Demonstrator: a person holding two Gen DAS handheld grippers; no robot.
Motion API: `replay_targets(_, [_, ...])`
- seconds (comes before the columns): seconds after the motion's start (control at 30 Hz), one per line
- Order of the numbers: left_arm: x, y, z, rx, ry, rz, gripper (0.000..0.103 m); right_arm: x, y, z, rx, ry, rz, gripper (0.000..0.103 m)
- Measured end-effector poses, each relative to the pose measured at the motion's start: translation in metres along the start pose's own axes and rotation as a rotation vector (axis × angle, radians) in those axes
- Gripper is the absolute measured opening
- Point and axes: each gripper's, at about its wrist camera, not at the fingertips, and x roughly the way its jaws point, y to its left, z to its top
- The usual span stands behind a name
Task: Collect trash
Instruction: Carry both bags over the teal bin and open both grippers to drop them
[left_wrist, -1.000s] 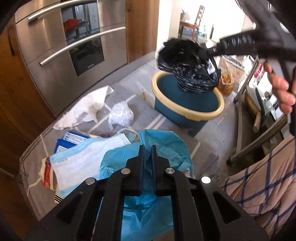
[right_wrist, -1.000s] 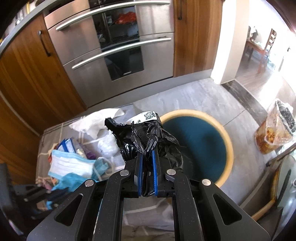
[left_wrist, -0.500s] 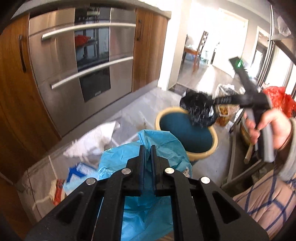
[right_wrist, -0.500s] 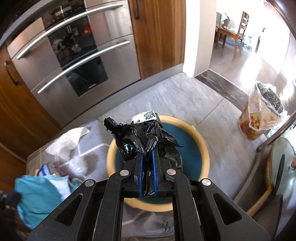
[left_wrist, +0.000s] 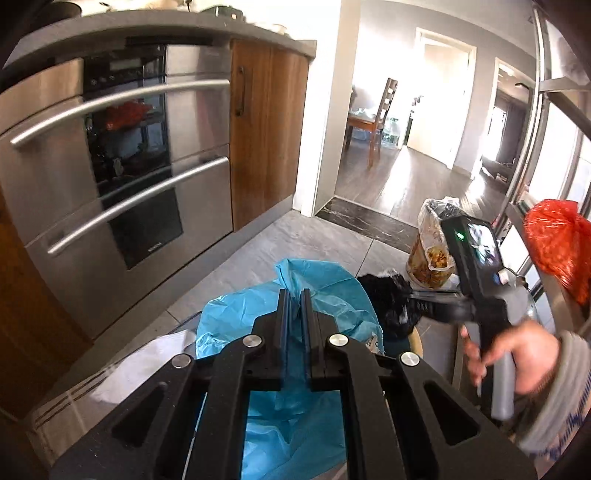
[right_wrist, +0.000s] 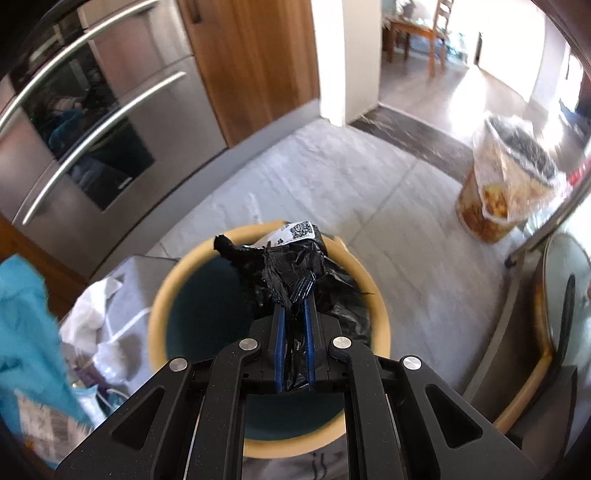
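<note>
Right tongs (right_wrist: 293, 295): clamped on crumpled black plastic bag (right_wrist: 291, 262), hanging over teal bin (right_wrist: 380, 314). Left tongs (left_wrist: 294, 295): clamped on blue plastic sheet (left_wrist: 325, 291), lifted above floor. Handling, judged: light, limp, slippery film; pinch bunched folds.

The right claw (right_wrist: 294, 295) was clamped tight on a crumpled black plastic bag (right_wrist: 291, 266), a white label with a printed code (right_wrist: 297, 232) on its far side, and it hung right over the round bin (right_wrist: 380, 314) with the yellow rim and dark teal inside. On the grey floor to the left lay white wrappers (right_wrist: 94, 310) and a blue sheet (right_wrist: 26, 314) at the frame's edge. Off to the right near the doorway stood a clear bag of orange-brown scraps (right_wrist: 498, 192), while the steel oven with long bar handles (right_wrist: 96, 122) filled the upper left.
</note>
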Motion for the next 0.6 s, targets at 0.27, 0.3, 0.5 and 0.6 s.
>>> replay_targets(0.27, [0.068,-0.022,0.0,-0.048,0.037,-0.008,0.006,0.02,-0.019,-0.003,0.059,0.074,0.026,0.01])
replay_targets(0.3, [0.078,-0.026,-0.002,-0.051,0.046,-0.01,0.006,0.021,-0.02,-0.003,0.061,0.08,0.027,0.01])
replay_targets(0.5, [0.107,-0.046,-0.015,-0.015,0.095,0.001,0.006,0.023,-0.022,-0.002,0.057,0.084,0.033,0.01])
replay_targets(0.6, [0.112,-0.051,-0.018,-0.01,0.11,-0.024,0.006,0.023,-0.021,-0.002,0.058,0.088,0.042,0.012])
